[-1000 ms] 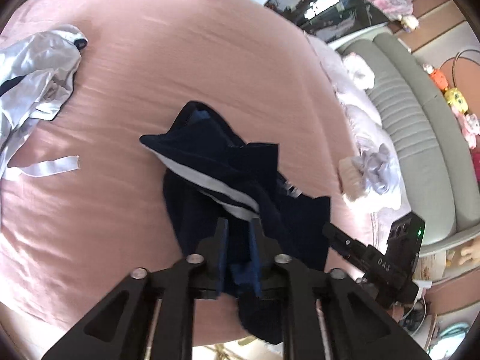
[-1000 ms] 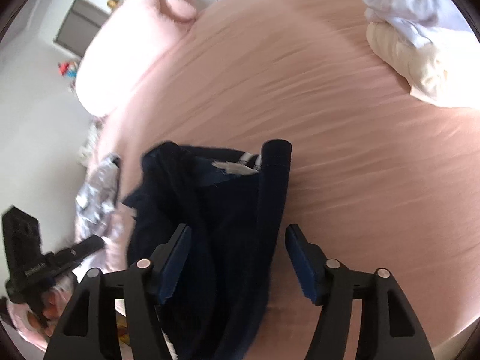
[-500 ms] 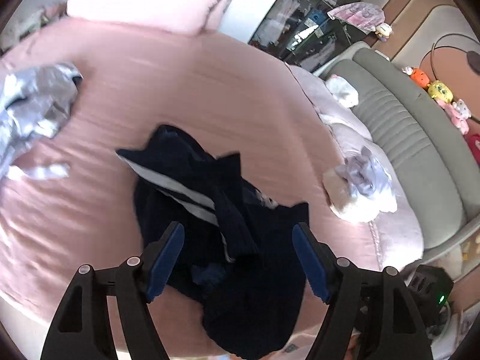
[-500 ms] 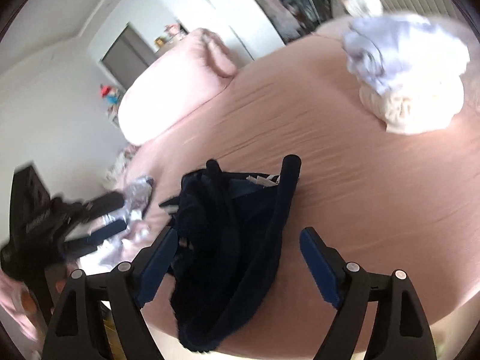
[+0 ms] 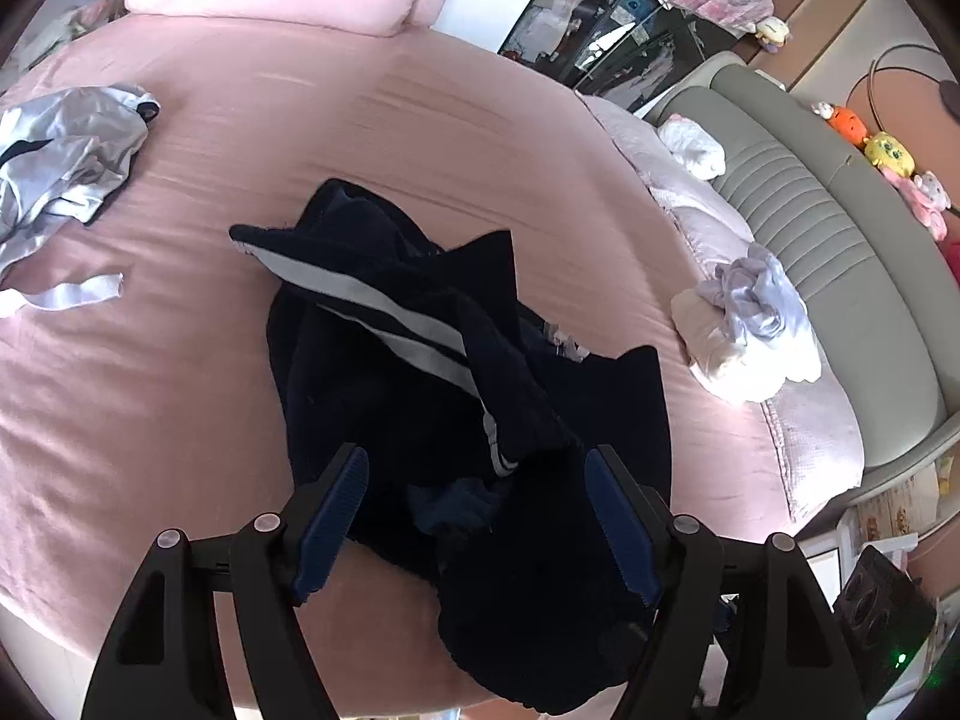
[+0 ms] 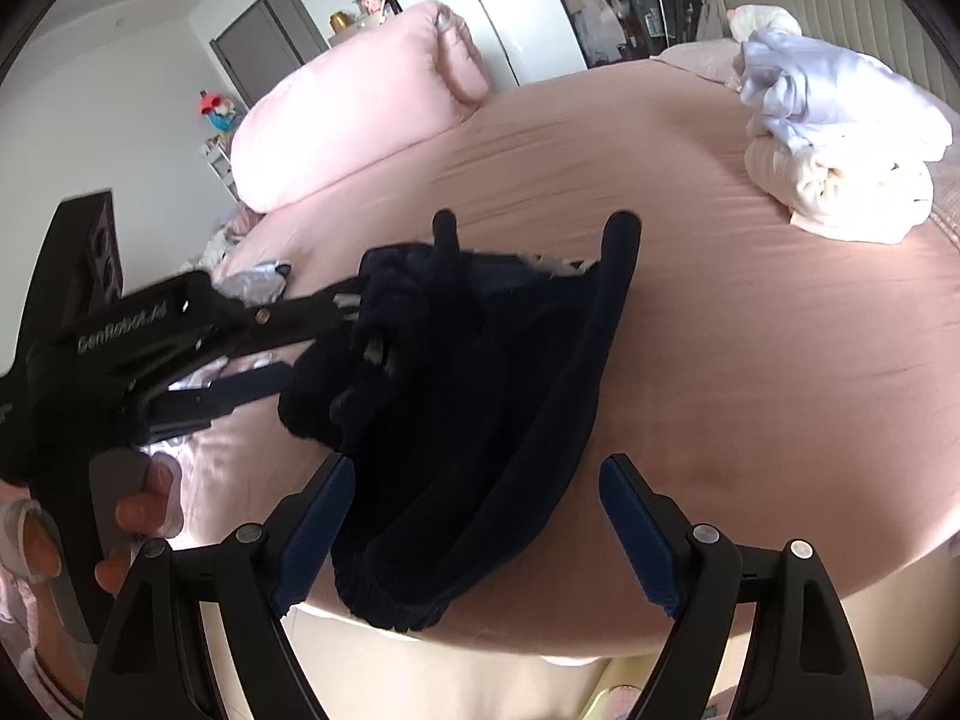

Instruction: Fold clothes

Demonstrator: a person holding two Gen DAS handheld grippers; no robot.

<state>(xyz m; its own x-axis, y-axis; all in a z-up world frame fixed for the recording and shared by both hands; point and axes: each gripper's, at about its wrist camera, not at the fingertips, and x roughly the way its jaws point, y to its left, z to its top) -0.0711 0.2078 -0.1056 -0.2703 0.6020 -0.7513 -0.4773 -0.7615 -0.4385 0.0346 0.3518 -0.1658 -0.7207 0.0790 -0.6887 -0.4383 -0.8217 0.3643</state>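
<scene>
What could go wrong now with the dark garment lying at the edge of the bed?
The navy garment lies crumpled, one end hanging over the edge of the pink bed; it might slide off. Both the left gripper and right gripper are open above bunched layers, so a grasp may catch several folds at once.

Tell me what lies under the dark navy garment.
The navy garment lies crumpled on the pink bedsheet, which shows all around it. Anything else beneath is hidden by its folds.

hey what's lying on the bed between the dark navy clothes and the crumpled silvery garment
Nothing but bare pink sheet between the navy garment and the silvery garment, seen in the left wrist view.
</scene>
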